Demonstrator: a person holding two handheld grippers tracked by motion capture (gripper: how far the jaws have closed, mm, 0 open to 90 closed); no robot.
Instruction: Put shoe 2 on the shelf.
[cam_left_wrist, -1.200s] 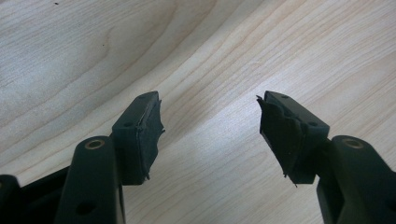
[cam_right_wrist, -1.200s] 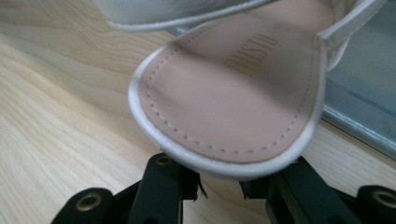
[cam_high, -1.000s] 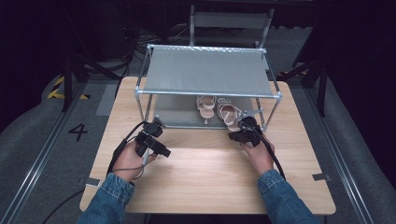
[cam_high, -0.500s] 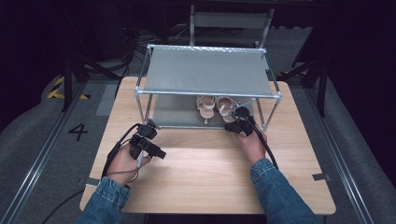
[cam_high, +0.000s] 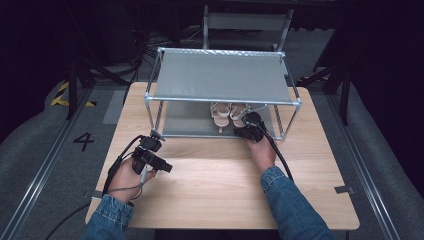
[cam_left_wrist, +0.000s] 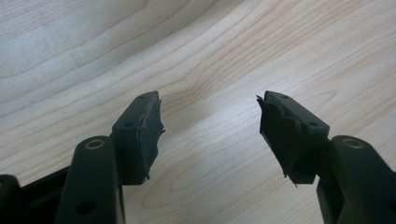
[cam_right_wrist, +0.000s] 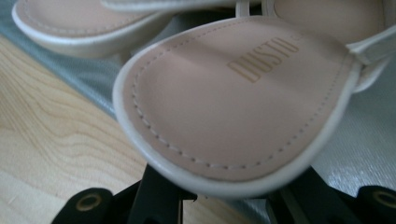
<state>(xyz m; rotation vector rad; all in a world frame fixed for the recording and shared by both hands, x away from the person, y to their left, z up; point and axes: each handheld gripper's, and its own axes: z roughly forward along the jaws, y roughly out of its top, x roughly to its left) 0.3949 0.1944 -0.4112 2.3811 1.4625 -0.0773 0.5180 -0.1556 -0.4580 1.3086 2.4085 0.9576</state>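
A: Item one, the furniture?

B: A pale wooden table (cam_high: 210, 185) bearing a two-tier rack of silver metal tubes with grey fabric shelves (cam_high: 220, 75). The rack stands at the far half of the tabletop.

A: Item two, footwear?

B: A pair of beige, cream-edged sandals. The right-hand sandal (cam_high: 239, 113) and its mate, the left-hand sandal (cam_high: 219, 115), lie side by side on the rack's lower grey shelf, near its front bar. In the right gripper view the near sandal's rounded heel end (cam_right_wrist: 233, 102) shows tan lining, white stitching and a gold stamped brand mark; the second sandal (cam_right_wrist: 84, 23) sits just beyond it.

A: Item three, the right gripper?

B: The black hand-held right gripper (cam_high: 248, 129) is at the front edge of the lower shelf, touching the right-hand sandal. Its jaws sit under and at either side of the sandal's heel end, partly closed around it. The sole hides the pads, so I cannot tell whether they actually press on it.

A: Item four, the left gripper?

B: The black hand-held left gripper (cam_high: 159, 166) is held above bare tabletop, well apart from the rack. Its jaws stand wide apart with only wood grain between them; the worn black pads (cam_left_wrist: 149, 130) touch nothing.

A: Persons?

B: Two hands in blue denim sleeves (cam_high: 295, 210).
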